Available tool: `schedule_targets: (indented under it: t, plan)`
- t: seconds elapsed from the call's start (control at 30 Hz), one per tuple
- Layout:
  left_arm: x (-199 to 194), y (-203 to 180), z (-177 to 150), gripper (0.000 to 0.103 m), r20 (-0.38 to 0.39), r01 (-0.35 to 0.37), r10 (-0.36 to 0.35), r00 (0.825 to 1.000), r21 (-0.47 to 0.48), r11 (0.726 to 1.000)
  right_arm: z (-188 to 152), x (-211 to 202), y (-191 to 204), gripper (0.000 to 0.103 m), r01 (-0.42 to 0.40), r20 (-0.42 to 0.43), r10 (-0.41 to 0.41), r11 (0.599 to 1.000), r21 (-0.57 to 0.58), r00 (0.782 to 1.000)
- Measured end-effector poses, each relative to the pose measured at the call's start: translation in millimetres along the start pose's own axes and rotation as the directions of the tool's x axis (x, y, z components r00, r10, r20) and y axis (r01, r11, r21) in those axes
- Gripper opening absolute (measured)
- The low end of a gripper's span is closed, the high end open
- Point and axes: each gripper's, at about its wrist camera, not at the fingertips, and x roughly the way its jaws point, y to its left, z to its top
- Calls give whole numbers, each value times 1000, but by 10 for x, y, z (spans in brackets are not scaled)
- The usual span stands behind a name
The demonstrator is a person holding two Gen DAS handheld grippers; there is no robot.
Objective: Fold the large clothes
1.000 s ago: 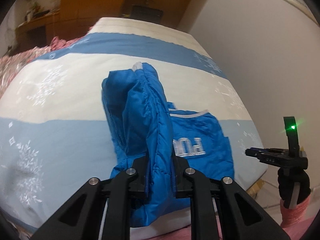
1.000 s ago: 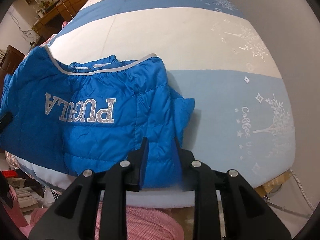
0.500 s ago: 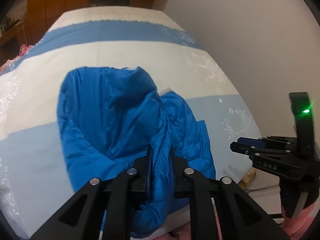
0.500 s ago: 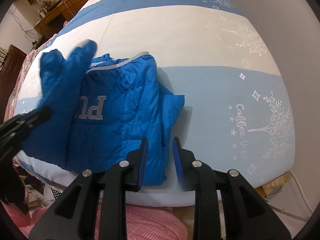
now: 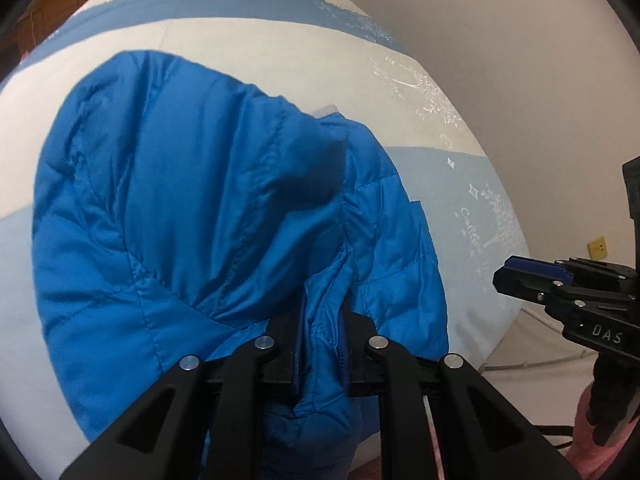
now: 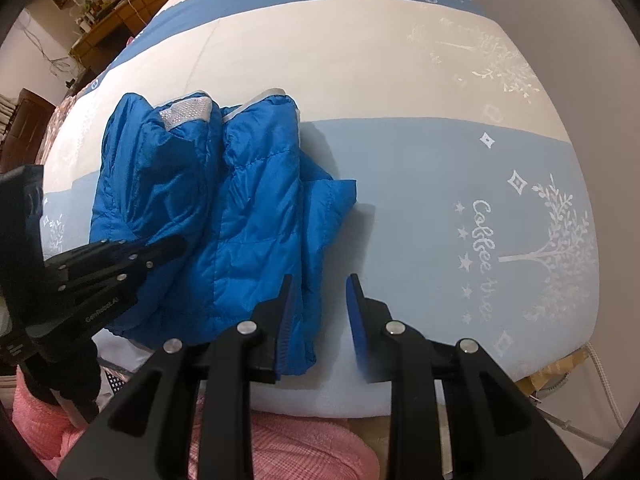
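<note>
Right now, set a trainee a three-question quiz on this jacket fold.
1. True or false: the left claw grips a fold of the blue jacket.
2. What lies between the right claw pads? A) jacket fabric B) nothing, just the bedspread below C) a pink sleeve
3. Fill in: the silver-trimmed collar lies at the jacket's ___ end, seen from the right wrist.

Key: 1 true; 2 B; 3 far.

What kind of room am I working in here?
Most likely a bedroom in a home. The blue jacket lies on a bed with a blue-and-cream printed cover, set against a plain wall, and wooden shelving with small items stands at the far end.
</note>
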Motion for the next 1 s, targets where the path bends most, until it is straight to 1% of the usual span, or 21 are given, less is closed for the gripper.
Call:
schedule_targets:
  t: [0.07, 0.1, 0.13, 0.17, 0.2, 0.27, 0.3, 0.33, 0.37, 0.4, 0.47, 0.5, 0.53, 0.57, 0.63, 0.67, 0.83, 0.93, 1.0]
  plan:
    - [-68, 11, -22, 17, 15, 21, -21, 1000, -4, 1000, 30, 5, 24, 27, -10, 2, 10, 1000, -9, 1000]
    - [-157, -8, -40, 19, 26, 45, -45, 999, 2, 999, 51, 0, 42, 28, -17, 5, 17, 1000, -13, 1000]
    - [-241, -6, -62, 26, 35, 65, -65, 997, 6, 998, 69, -9, 53, 32, -24, 8, 25, 1000, -16, 1000]
    - [-363, -13, -84, 37, 48, 103, -103, 994, 3, 995, 94, -23, 77, 35, -35, 15, 35, 999, -20, 999]
    - [-520, -23, -110, 39, 64, 156, -156, 986, 3, 988, 125, -45, 114, 35, -41, 24, 42, 999, -29, 999]
    - [-773, -43, -140, 41, 102, 209, -209, 973, 10, 978, 185, -80, 167, 37, -56, 38, 58, 998, -38, 998]
    - [-902, -29, -146, 41, 123, 225, -225, 967, 7, 974, 223, -96, 206, 40, -72, 42, 74, 996, -44, 996]
    - [-1025, -2, -149, 41, 144, 227, -225, 964, 3, 974, 264, -108, 253, 41, -91, 43, 93, 994, -52, 995]
    - [-1165, 57, -153, 41, 173, 197, -193, 966, -5, 980, 299, -119, 288, 42, -104, 43, 107, 993, -56, 993]
    - [-1283, 133, -153, 41, 199, 144, -138, 970, -17, 989, 341, -126, 347, 45, -120, 43, 123, 991, -63, 992]
    - [-1391, 272, -156, 40, 216, 22, -11, 976, -50, 999, 419, -127, 463, 50, -136, 42, 139, 988, -79, 989]
    - [-1403, 338, -142, 40, 215, -56, 69, 974, -67, 996, 452, -122, 519, 53, -140, 41, 144, 986, -87, 989]
    - [-1382, 453, -129, 39, 203, -149, 165, 965, -93, 984, 485, -114, 580, 55, -145, 39, 149, 985, -94, 988]
    - [-1349, 524, -123, 39, 189, -174, 192, 963, -109, 979, 514, -89, 660, 58, -151, 30, 155, 984, -98, 987]
    - [-1252, 652, -94, 36, 156, -182, 203, 967, -141, 973, 566, -23, 790, 61, -172, 3, 174, 980, -101, 985]
    - [-1200, 710, -90, 35, 139, -200, 222, 965, -154, 968, 579, 6, 827, 64, -177, -8, 177, 979, -98, 984]
    - [-1005, 818, -86, 35, 104, -229, 248, 963, -165, 959, 695, 259, 937, 74, -188, -68, 185, 981, -50, 980]
    - [-950, 909, -103, 35, 98, -211, 230, 968, -175, 962, 785, 447, 922, 78, -174, -105, 172, 985, -9, 980]
    - [-912, 960, -99, 35, 99, -208, 229, 969, -182, 961, 822, 552, 917, 79, -178, -130, 178, 984, 11, 975]
